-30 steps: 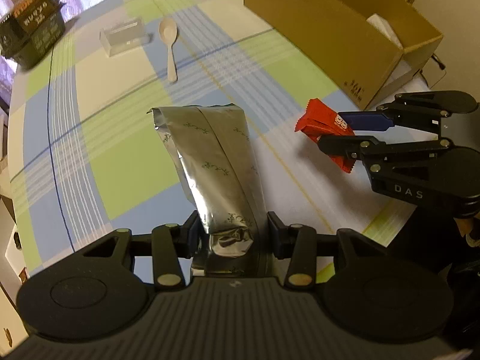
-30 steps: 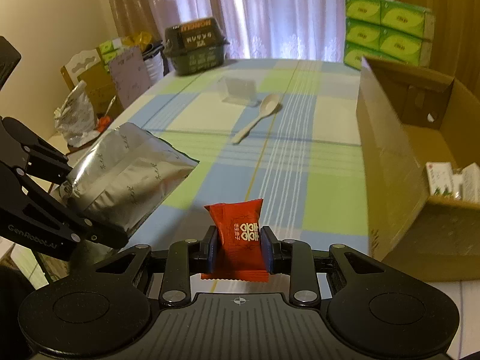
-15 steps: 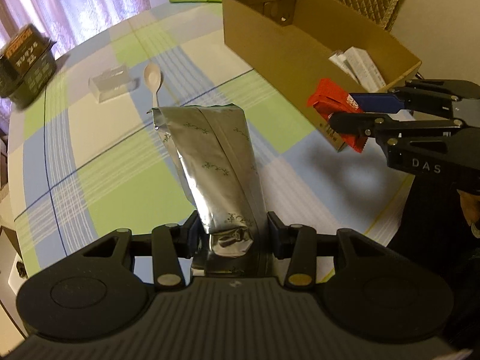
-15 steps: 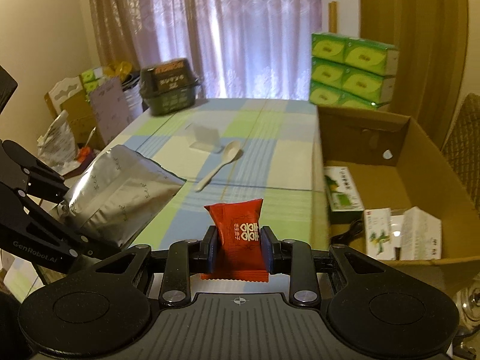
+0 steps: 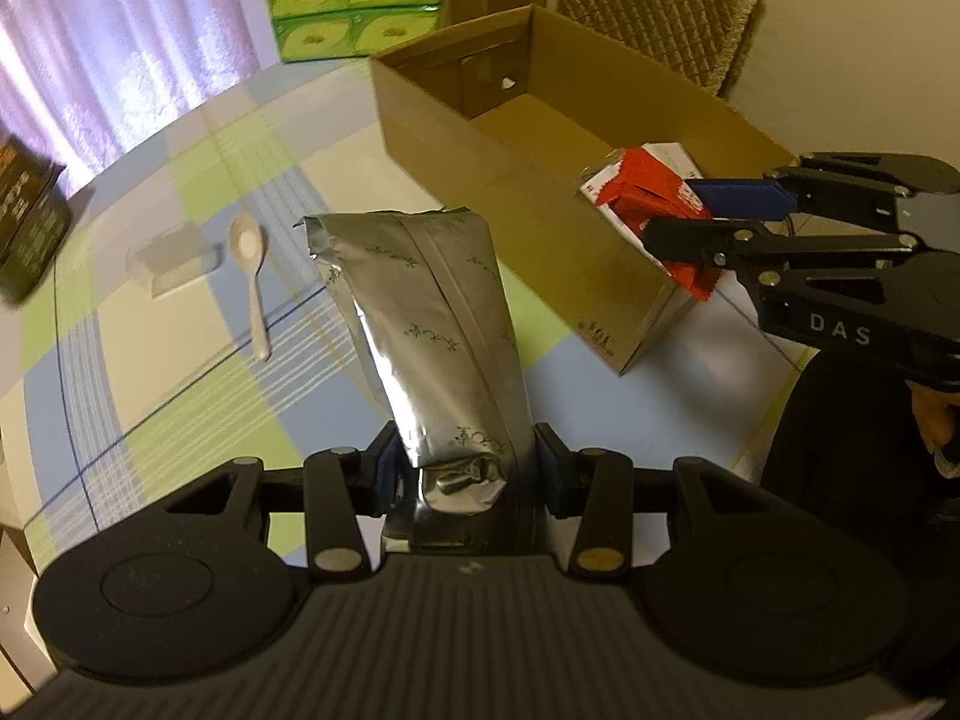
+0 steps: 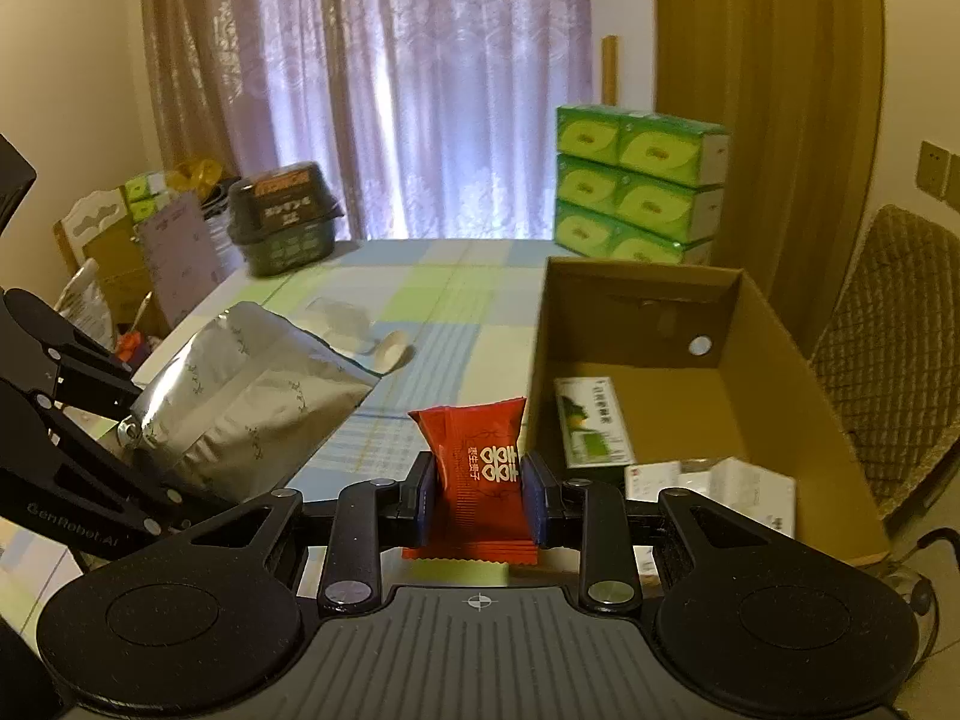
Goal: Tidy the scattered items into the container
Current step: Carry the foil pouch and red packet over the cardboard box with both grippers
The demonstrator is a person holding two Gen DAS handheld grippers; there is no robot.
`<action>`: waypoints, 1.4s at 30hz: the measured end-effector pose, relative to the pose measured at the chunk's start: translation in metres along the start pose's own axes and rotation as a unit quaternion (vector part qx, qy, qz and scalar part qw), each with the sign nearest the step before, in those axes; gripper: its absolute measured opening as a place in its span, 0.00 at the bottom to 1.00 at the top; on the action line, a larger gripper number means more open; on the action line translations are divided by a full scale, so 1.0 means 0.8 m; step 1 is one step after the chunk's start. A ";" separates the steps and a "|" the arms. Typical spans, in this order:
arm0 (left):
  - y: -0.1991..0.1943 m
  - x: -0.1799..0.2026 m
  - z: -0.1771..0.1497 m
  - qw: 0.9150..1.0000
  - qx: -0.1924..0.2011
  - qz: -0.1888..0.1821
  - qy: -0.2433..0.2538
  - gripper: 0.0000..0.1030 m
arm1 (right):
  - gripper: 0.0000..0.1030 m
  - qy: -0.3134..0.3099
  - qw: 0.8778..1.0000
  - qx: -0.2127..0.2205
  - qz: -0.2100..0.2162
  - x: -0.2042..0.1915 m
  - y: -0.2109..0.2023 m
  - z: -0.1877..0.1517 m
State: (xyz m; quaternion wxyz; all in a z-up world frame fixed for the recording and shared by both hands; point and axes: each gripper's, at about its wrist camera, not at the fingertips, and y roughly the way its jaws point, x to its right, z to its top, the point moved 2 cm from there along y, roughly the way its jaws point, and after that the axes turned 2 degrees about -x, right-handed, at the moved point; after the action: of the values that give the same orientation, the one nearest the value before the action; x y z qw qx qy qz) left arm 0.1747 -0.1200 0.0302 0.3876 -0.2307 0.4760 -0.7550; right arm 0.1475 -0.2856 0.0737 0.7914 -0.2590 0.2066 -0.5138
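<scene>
- Silver pouch [image 5: 432, 324] is clamped at its base between the left gripper [image 5: 462, 468] jaws, held above the counter [image 5: 180, 360].
- Red sachet [image 6: 480, 462] is pinched between the right gripper [image 6: 477, 501] jaws, at the box [image 6: 774, 360] near corner.
- Spoon [image 5: 252, 282] and clear case [image 5: 171, 264] are seen ahead-left of the left jaws, on the counter.

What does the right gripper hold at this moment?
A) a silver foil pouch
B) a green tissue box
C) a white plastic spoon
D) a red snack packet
D: the right gripper is shut on the red snack packet, its two pads pressing the packet's sides, near the cardboard box.
</scene>
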 end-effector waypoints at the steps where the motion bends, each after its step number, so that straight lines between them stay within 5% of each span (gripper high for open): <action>1: 0.001 0.003 0.004 1.000 0.001 -0.001 0.003 0.38 | 0.31 0.002 1.000 0.001 -0.002 0.004 -0.001 0.001; 24: 0.024 0.064 0.082 0.998 0.004 -0.033 0.046 0.38 | 0.31 0.044 0.997 0.010 -0.059 0.114 -0.024 -0.007; 42: 0.041 0.096 0.163 0.997 0.034 -0.073 0.014 0.38 | 0.31 0.041 0.996 0.013 -0.080 0.160 -0.015 0.009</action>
State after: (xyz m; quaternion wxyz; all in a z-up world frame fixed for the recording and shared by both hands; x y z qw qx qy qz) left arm 0.2348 -0.2604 0.0564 0.3321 -0.2410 0.4369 -0.8004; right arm 0.1924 -0.4064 0.0789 0.7417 -0.2429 0.2110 -0.5885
